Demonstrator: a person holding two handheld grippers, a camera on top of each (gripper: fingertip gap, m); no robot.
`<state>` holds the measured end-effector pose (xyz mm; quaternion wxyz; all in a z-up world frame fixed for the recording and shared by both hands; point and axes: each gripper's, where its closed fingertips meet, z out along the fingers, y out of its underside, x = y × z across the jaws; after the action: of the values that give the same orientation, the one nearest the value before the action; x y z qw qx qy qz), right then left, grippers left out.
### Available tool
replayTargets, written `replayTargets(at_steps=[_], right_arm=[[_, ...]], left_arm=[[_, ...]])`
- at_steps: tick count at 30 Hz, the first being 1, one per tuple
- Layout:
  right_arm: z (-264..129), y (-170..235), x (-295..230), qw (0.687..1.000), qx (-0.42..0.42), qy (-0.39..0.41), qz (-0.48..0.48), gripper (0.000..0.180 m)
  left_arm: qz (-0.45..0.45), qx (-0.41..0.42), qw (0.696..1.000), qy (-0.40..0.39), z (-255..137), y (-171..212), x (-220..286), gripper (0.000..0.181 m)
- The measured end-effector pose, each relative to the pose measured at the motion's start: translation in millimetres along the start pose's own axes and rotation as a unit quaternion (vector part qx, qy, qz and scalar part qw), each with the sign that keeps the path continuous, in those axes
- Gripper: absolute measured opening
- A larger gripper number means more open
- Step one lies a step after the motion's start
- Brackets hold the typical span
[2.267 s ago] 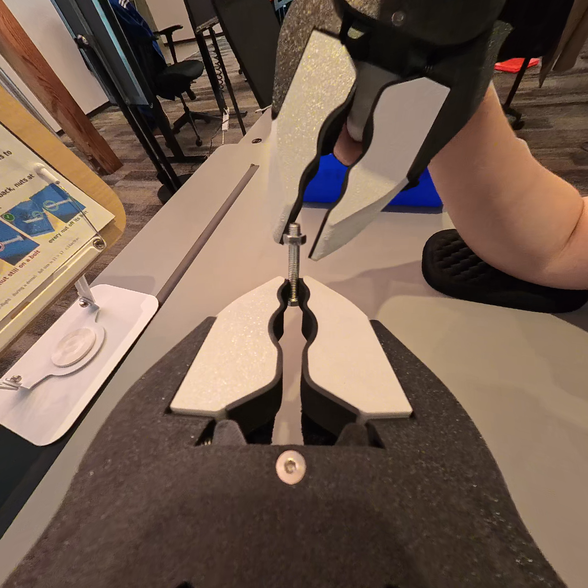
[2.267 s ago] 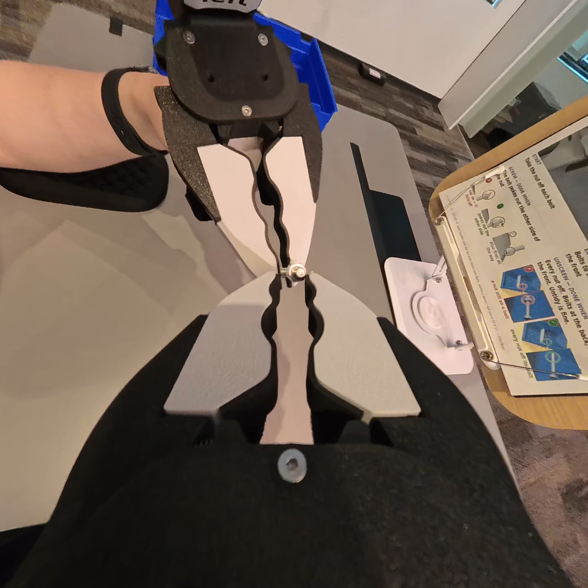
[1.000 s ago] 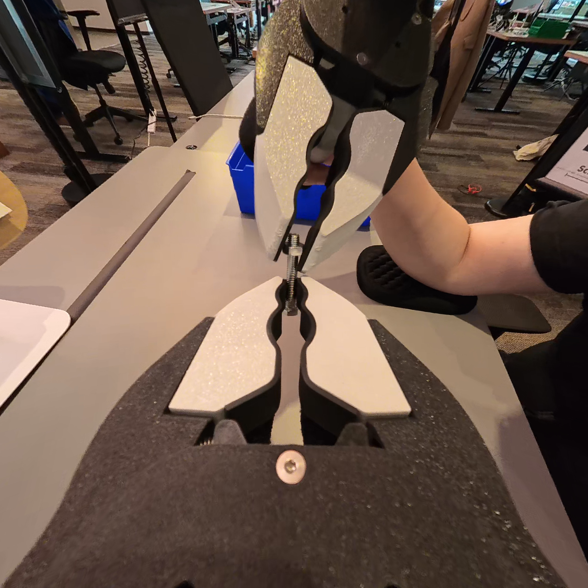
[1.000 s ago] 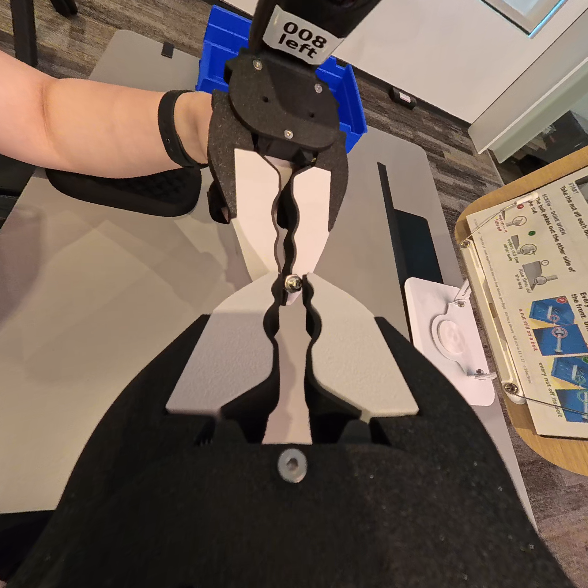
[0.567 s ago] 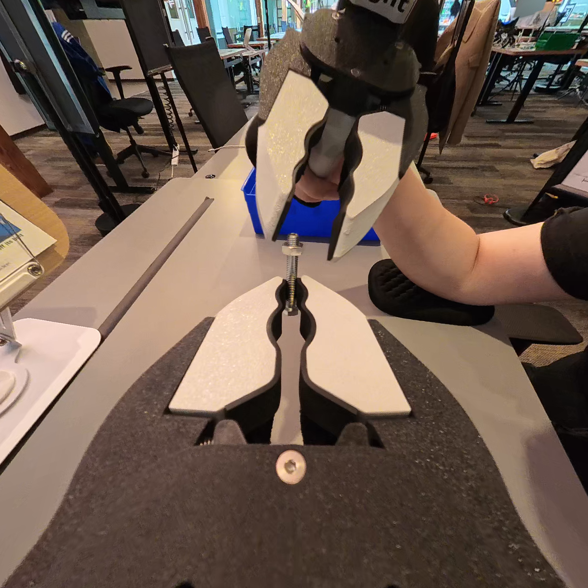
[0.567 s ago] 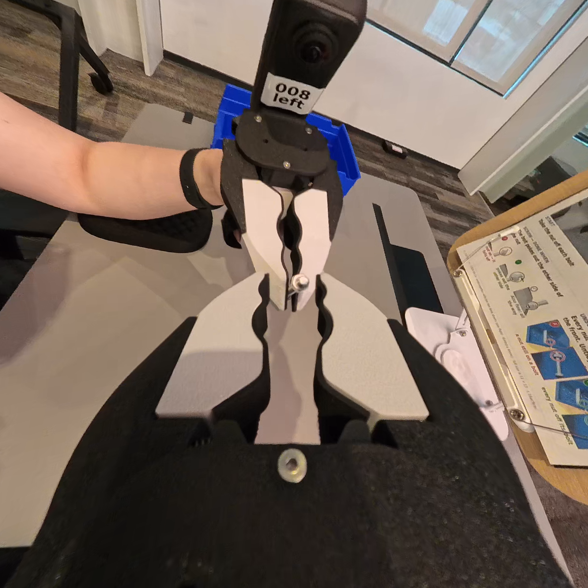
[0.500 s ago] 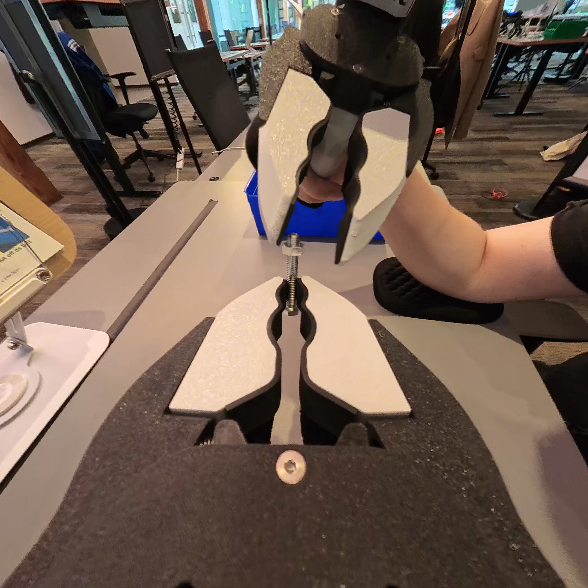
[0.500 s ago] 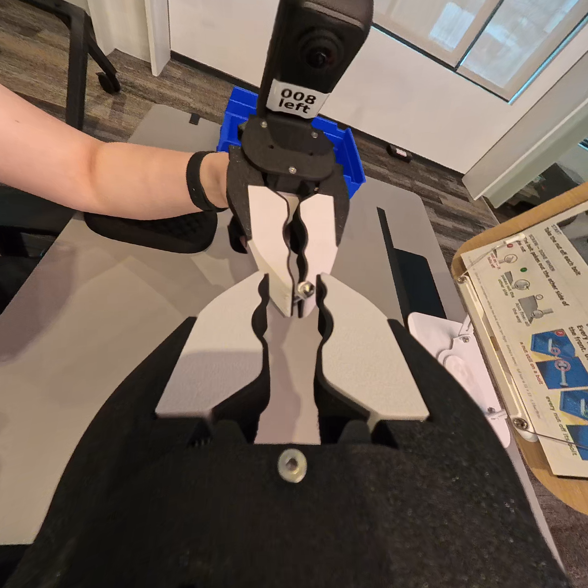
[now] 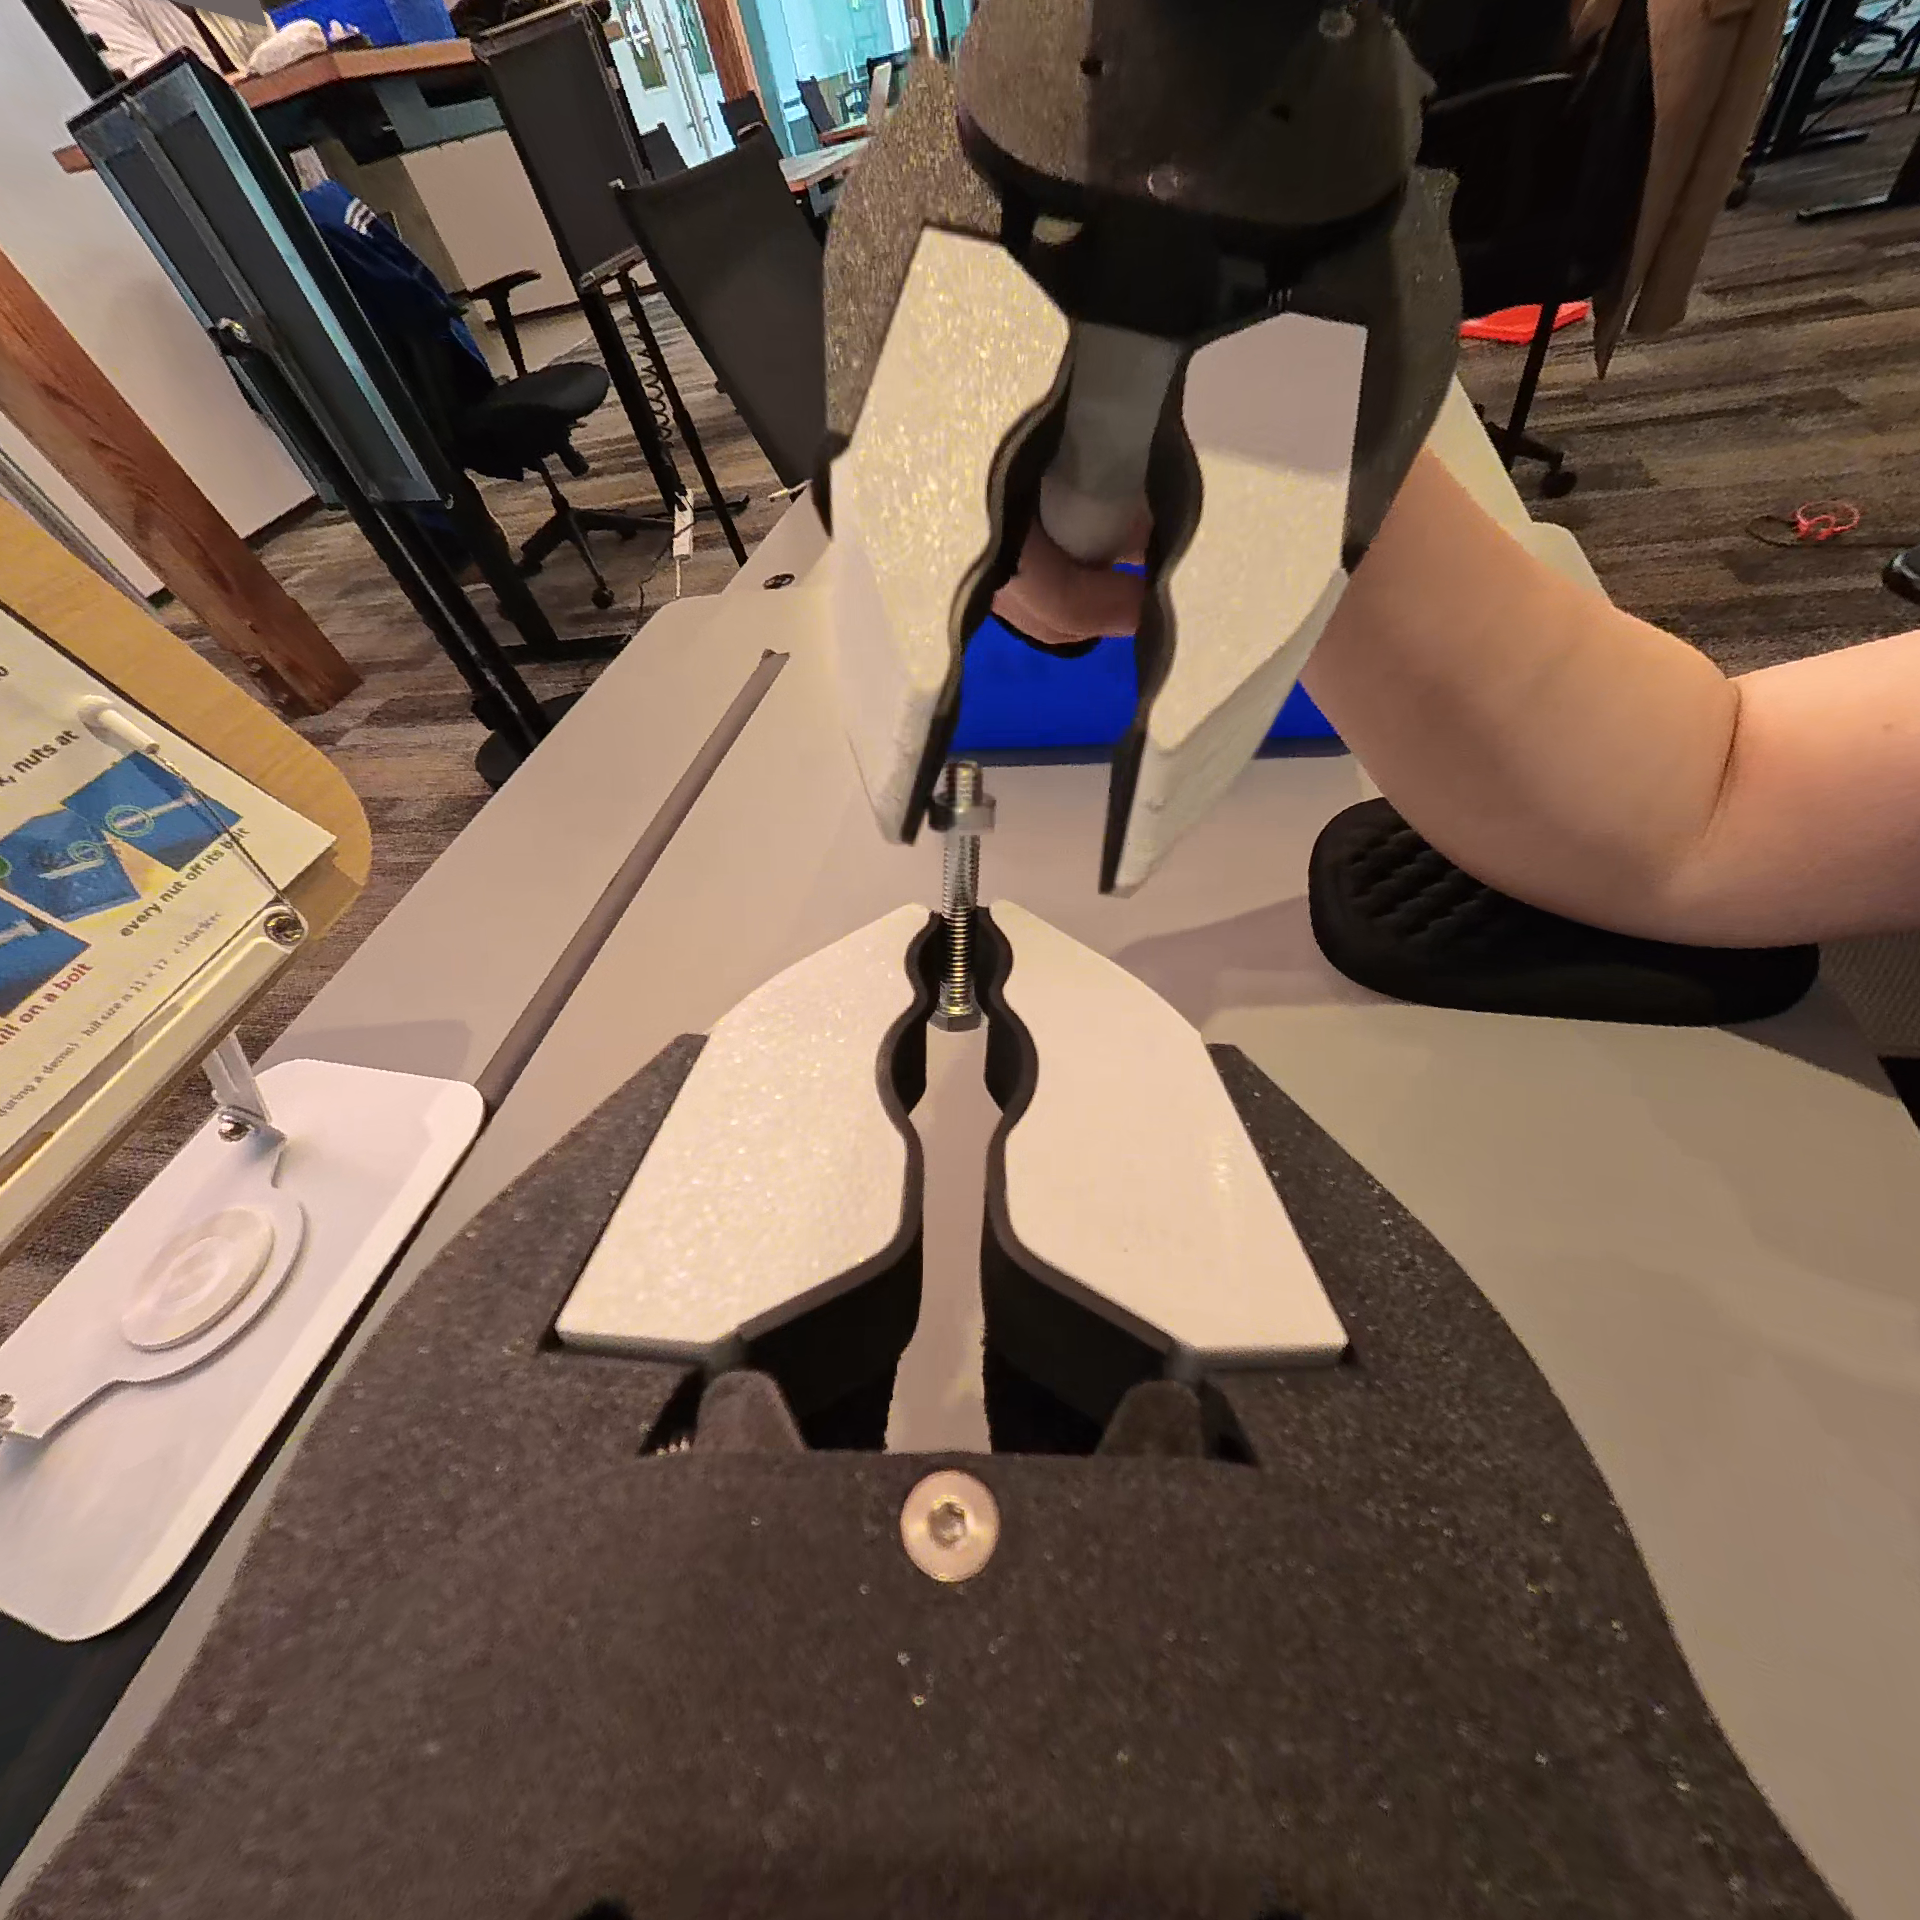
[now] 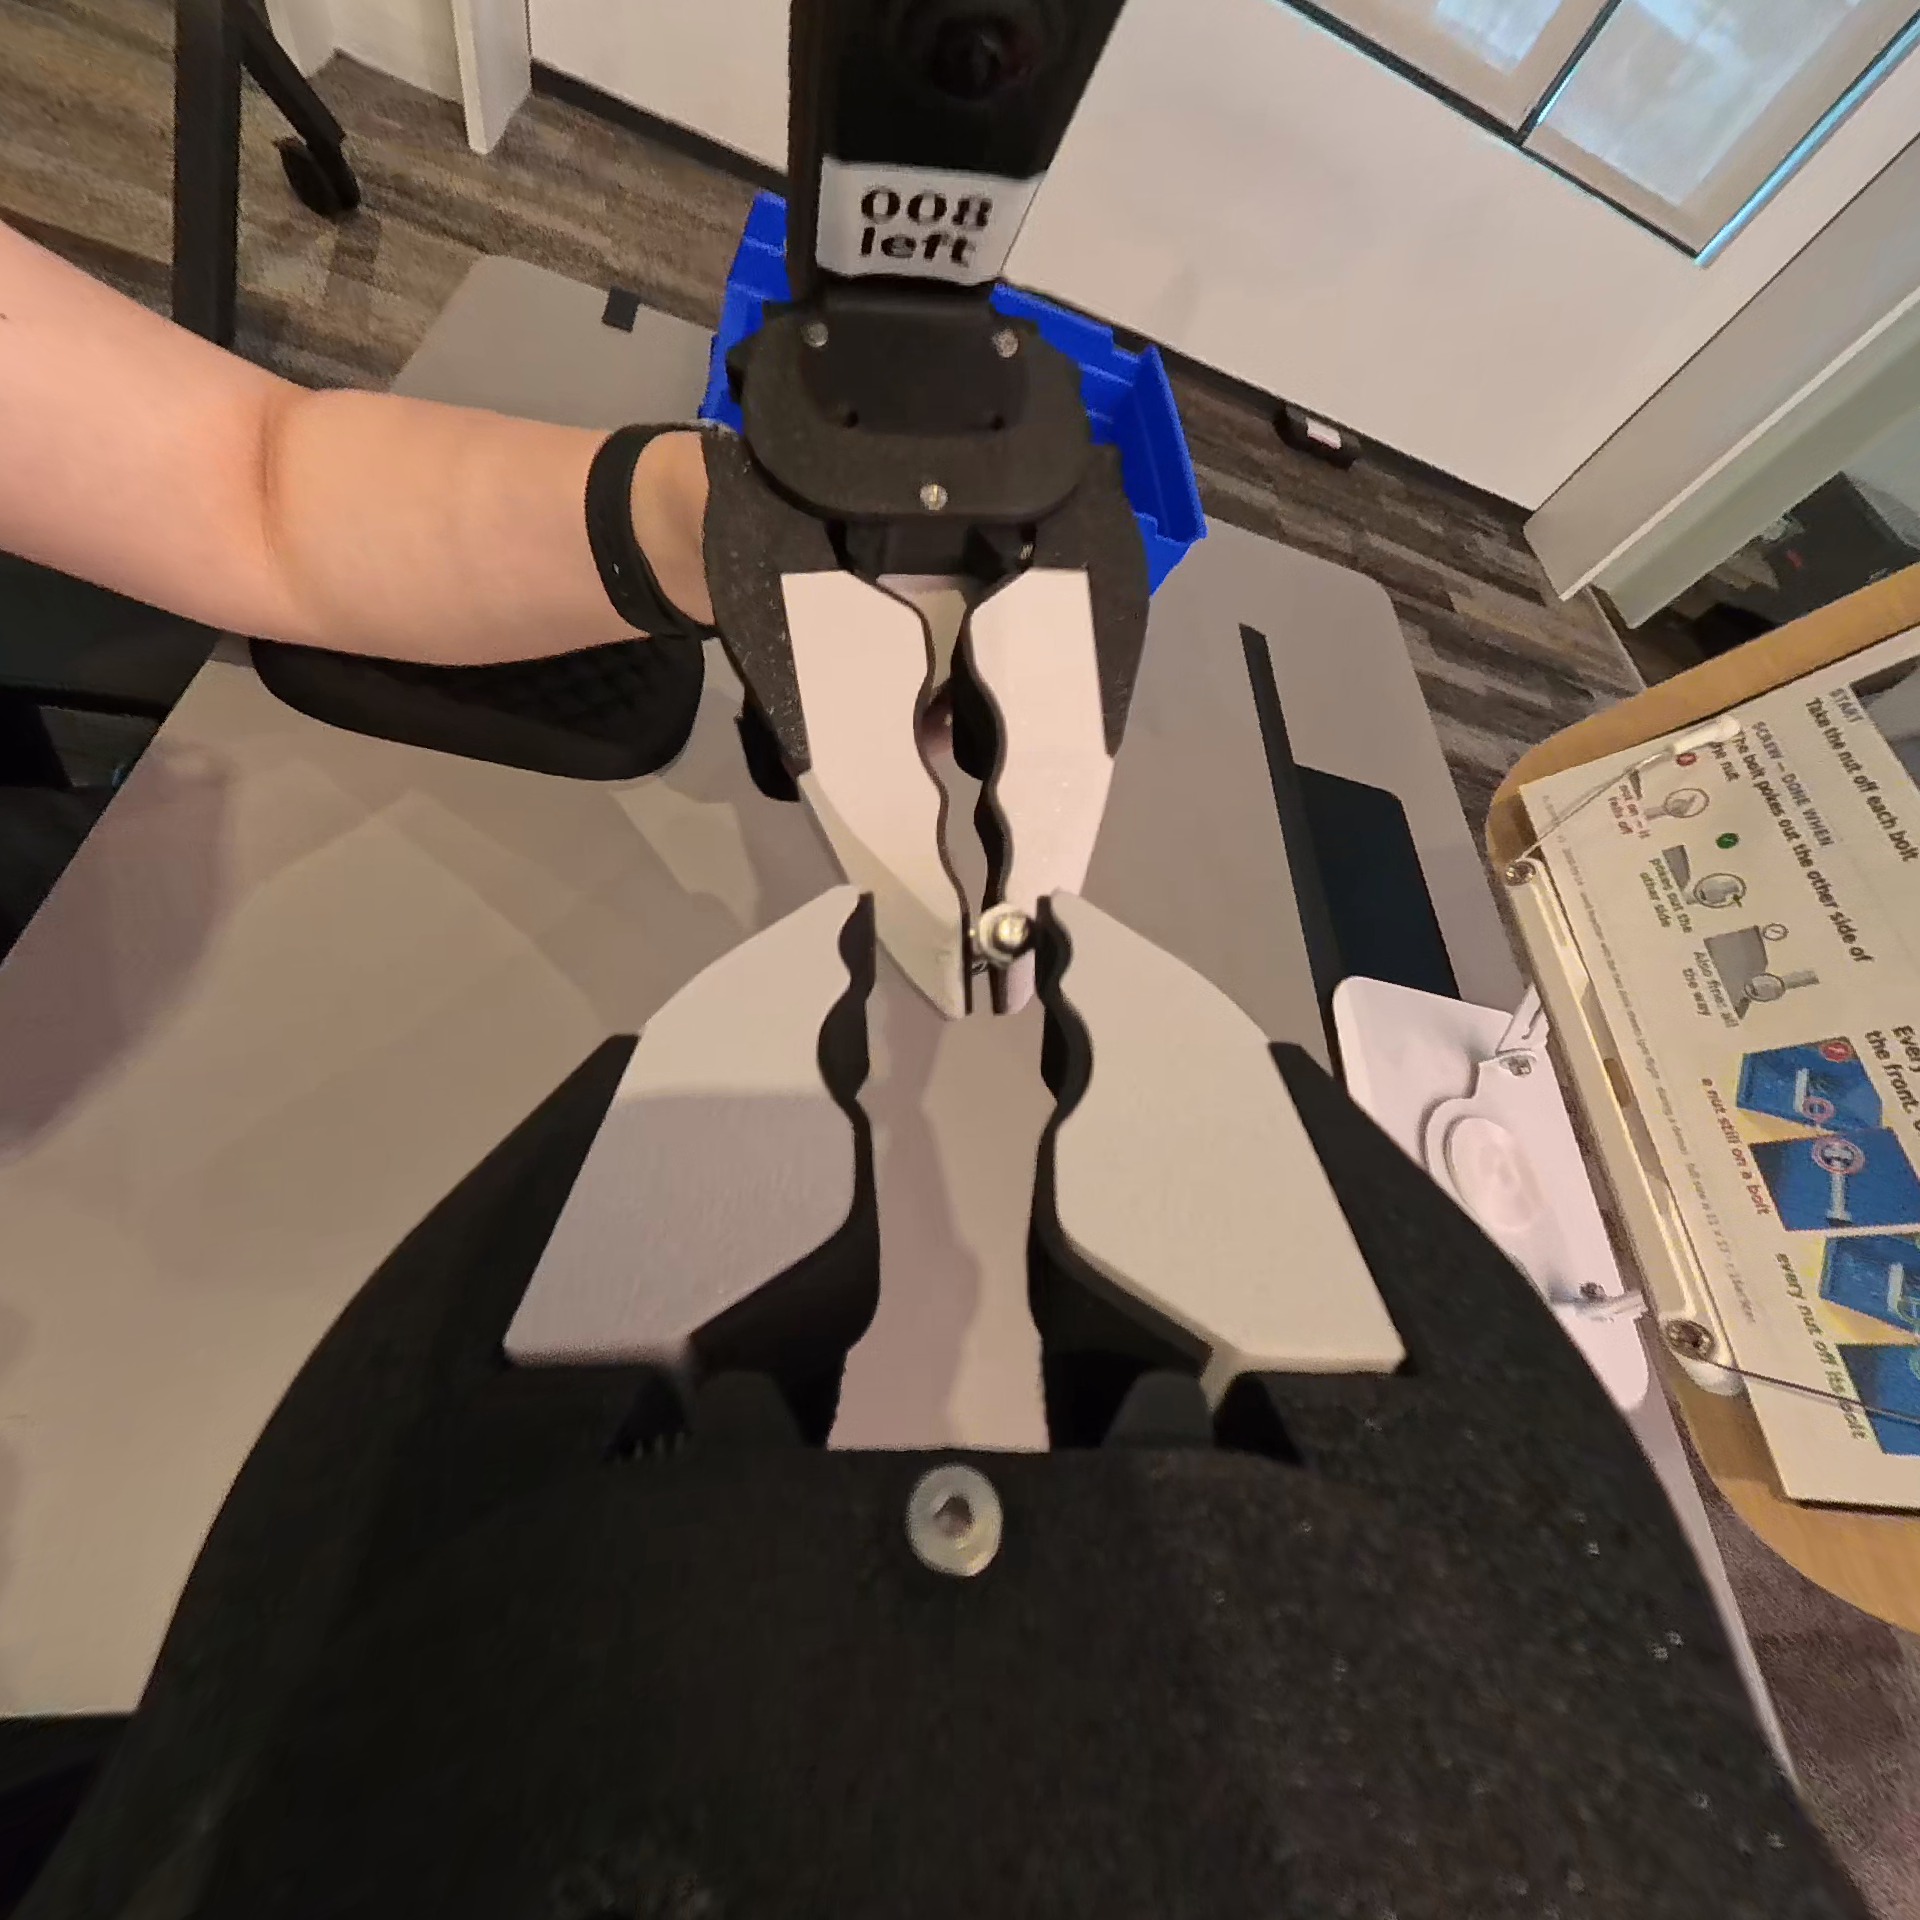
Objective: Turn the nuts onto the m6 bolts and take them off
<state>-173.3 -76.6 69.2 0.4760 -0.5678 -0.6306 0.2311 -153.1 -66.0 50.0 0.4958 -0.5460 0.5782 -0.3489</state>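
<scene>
Blue bin (image 10: 1153, 457) behind; instruction card (image 10: 1766, 1081) beside grey table (image 9: 1558, 1195)

Each wrist camera looks close along its own fingers, facing the other across the grey table (image 9: 1558, 1195), both sharing the upright bolt (image 9: 956, 914) and what seems the same blue bin (image 10: 1153, 457).

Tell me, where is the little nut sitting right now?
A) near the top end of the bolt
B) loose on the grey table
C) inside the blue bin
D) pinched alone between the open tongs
A: the nut sits near the top of the upright bolt, which the left tongs clamp low down, while the right tongs stand open around it.
</scene>
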Motion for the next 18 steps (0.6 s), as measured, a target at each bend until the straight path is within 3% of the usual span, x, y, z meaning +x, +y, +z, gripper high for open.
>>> replayTargets(at_steps=[5,13,16,18], right_arm=[[-7,7,0,1.000,-0.017,-0.003,0.014,0.018],[0,0,4,1.000,0.000,0.010,0.006,0.031],[-5,5,2,1.000,-0.010,0.000,0.014,0.018],[-7,1,10,1.000,0.003,0.021,0.020,0.022]], left_arm=[[-0.016,0.009,1.000,-0.010,-5,-2,-8,0.005],[-0.009,0.009,1.000,-0.012,-4,-3,-5,0.005],[-0.021,0.016,0.999,-0.020,-7,-4,-11,0.005],[-0.032,0.021,0.999,-0.009,-7,-4,-10,0.005]])
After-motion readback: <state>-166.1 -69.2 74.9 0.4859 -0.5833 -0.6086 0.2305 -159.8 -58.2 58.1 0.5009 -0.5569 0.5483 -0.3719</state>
